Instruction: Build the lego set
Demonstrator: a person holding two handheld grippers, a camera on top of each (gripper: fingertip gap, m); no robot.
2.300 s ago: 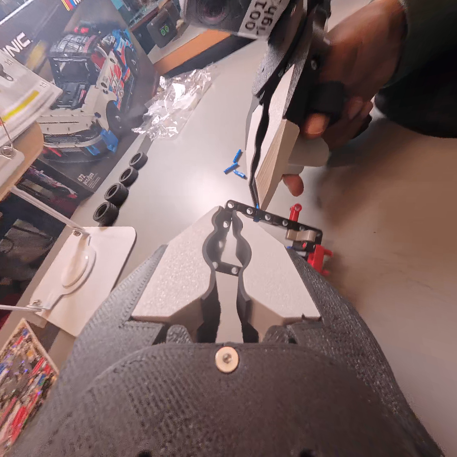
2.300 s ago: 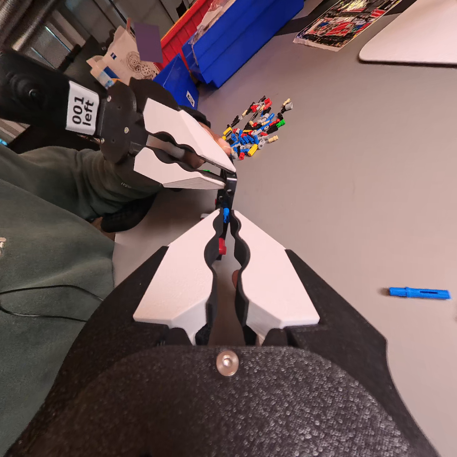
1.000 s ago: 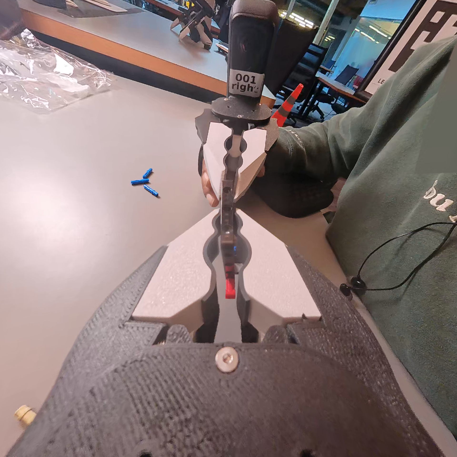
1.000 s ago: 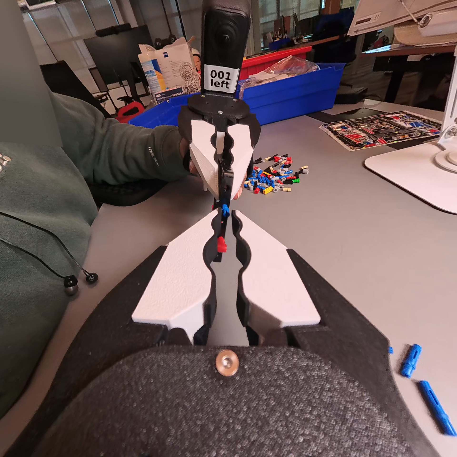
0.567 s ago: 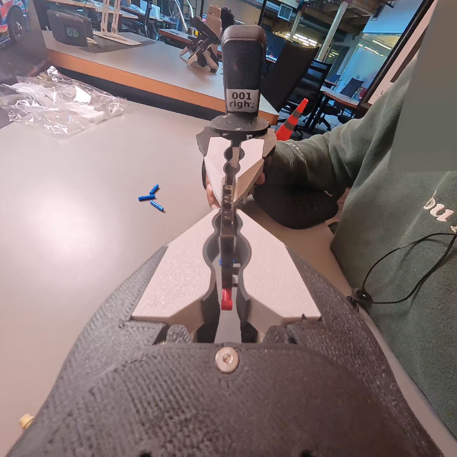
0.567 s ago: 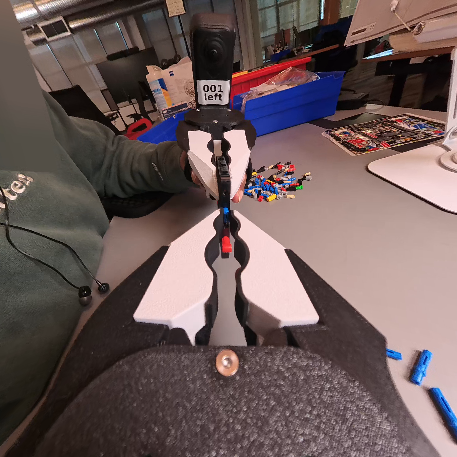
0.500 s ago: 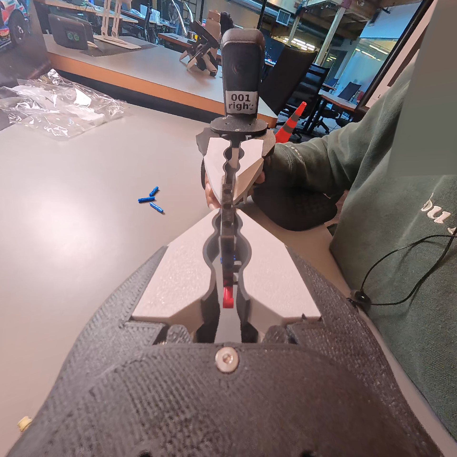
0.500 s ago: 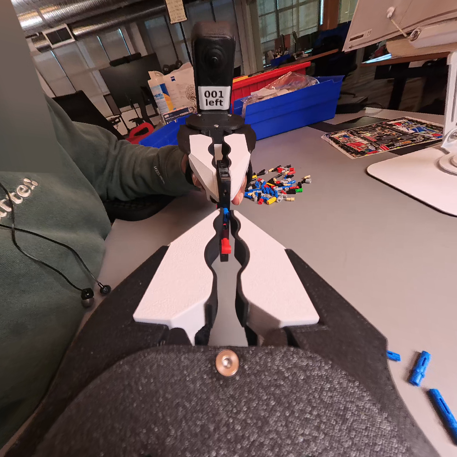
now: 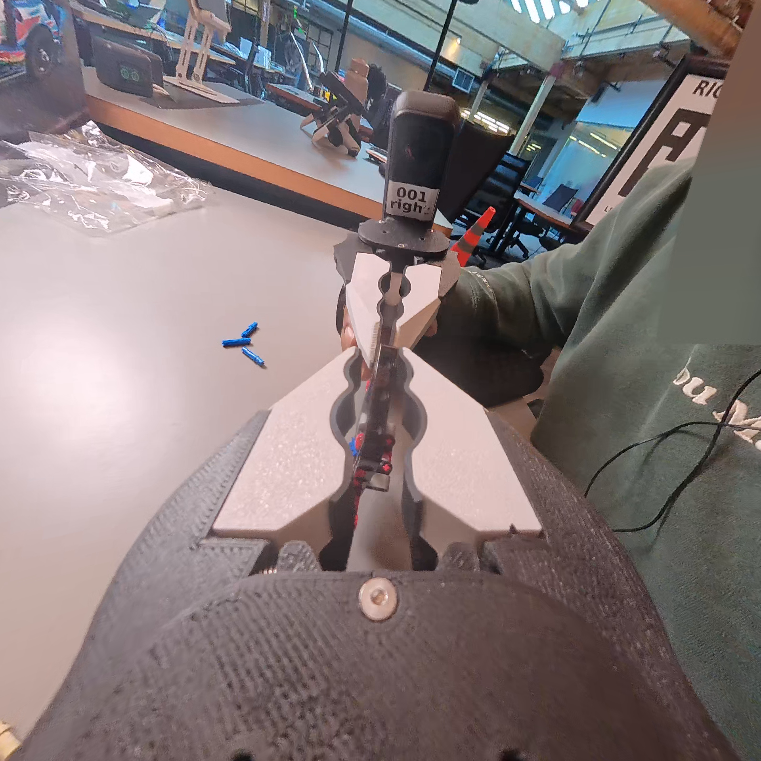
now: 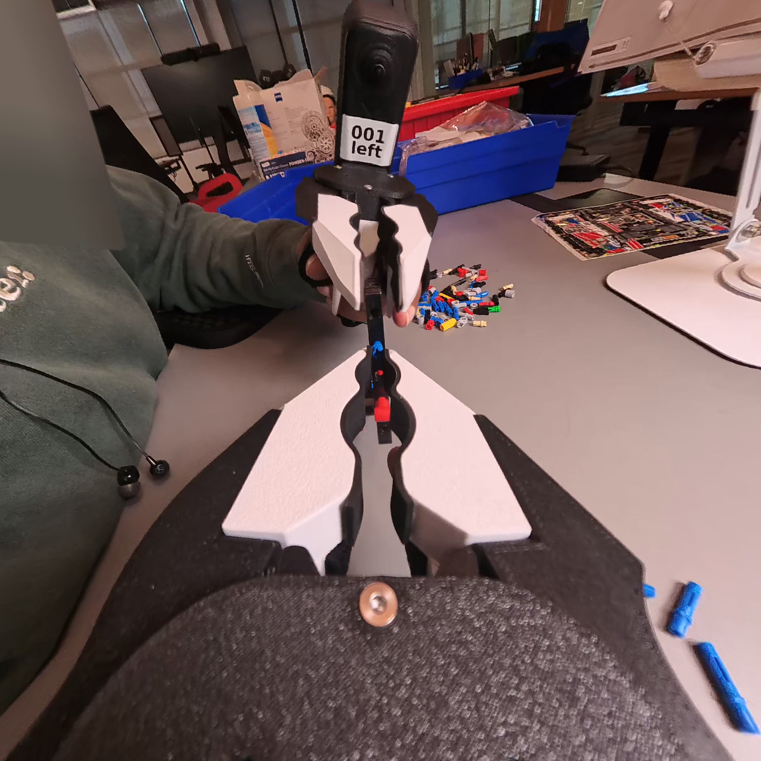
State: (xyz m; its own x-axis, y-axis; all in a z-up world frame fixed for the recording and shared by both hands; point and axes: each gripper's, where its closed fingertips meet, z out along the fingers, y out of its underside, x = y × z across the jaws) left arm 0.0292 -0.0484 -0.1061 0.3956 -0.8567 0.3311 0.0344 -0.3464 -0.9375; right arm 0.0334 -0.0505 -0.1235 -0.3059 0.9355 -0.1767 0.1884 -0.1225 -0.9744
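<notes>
A black lego beam (image 9: 381, 395) with red pieces (image 9: 362, 465) and a blue pin (image 10: 376, 350) on it is held in the air between the two grippers, which face each other. My right gripper (image 10: 376, 354) is shut on one end of it (image 10: 375, 325), with a red piece (image 10: 381, 405) between its fingers. It also shows in the left wrist view (image 9: 381, 341), gripping the beam's far end. My left gripper (image 9: 381, 354) has its jaws apart around the other end of the beam. Seen from the right wrist view (image 10: 370, 296), its fingers stand open.
A pile of small coloured parts (image 10: 461, 300) lies on the grey table behind the left gripper. Loose blue pins (image 9: 243, 344) lie to one side and show near my right gripper (image 10: 683, 605). Blue bin (image 10: 486, 164), instruction sheet (image 10: 642, 224), white stand base (image 10: 683, 296), plastic bag (image 9: 94, 185). Left and right tips are no more than a few centimetres apart.
My left gripper's jaws have opened around the beam, which has tilted a little. My right gripper keeps its hold. Both grippers had swung up to face each other before that.
</notes>
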